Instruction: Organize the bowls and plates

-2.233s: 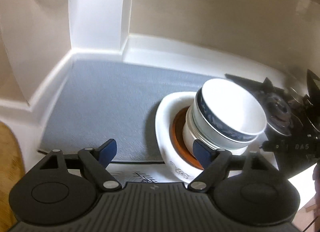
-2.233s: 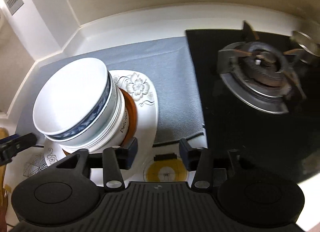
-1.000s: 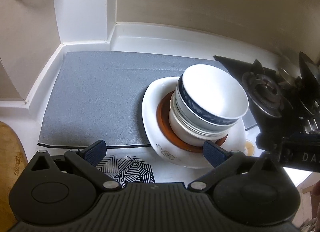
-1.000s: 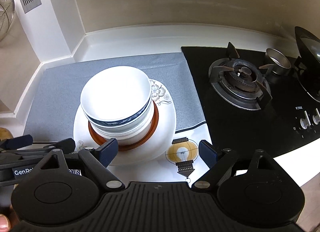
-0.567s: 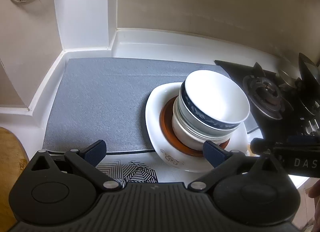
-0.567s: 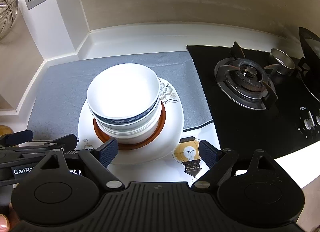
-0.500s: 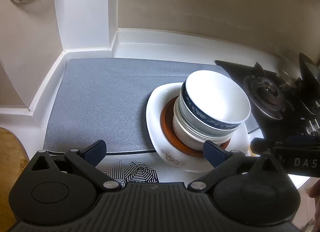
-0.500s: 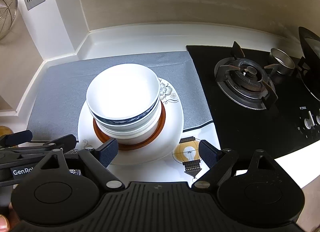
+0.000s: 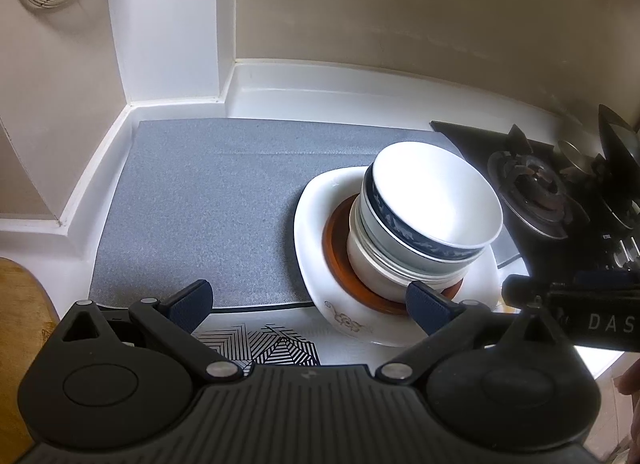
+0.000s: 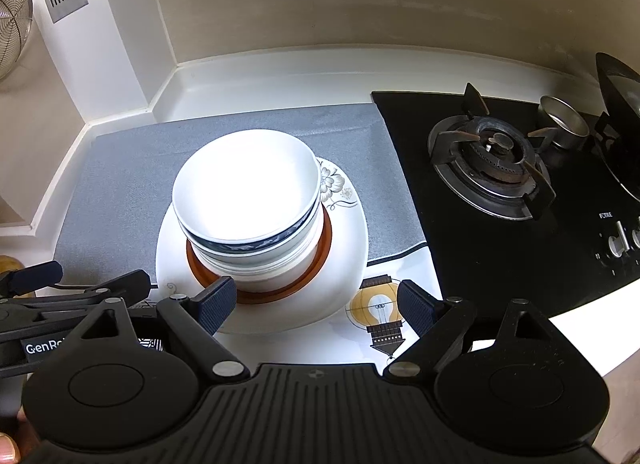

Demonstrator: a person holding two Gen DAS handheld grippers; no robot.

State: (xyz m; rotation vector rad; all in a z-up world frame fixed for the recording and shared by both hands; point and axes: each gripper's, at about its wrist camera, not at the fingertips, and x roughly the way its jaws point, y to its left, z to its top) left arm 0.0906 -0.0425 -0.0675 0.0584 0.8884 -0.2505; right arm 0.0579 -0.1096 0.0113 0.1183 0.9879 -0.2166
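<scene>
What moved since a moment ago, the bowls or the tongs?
The tongs. Both the left tongs and the right tongs pulled back and up from the stack, ending open and empty. The bowls stayed stacked on the plate, and the mat and stove did not move.

Layout as seen from the right gripper (image 10: 316, 302). Ahead and slightly left: a stack of bowls (image 10: 248, 199) on a small plate (image 10: 320, 260), which rests on a large plate (image 10: 344, 240). The large plate lies partly on the mat (image 10: 120, 183), which extends left and behind it. Directly ahead, beside the large plate: a bulb-print sheet (image 10: 376, 312). Ahead right: the hob (image 10: 488, 159), a small cup (image 10: 562, 119) behind its burner. Left: the left gripper (image 10: 80, 284).
</scene>
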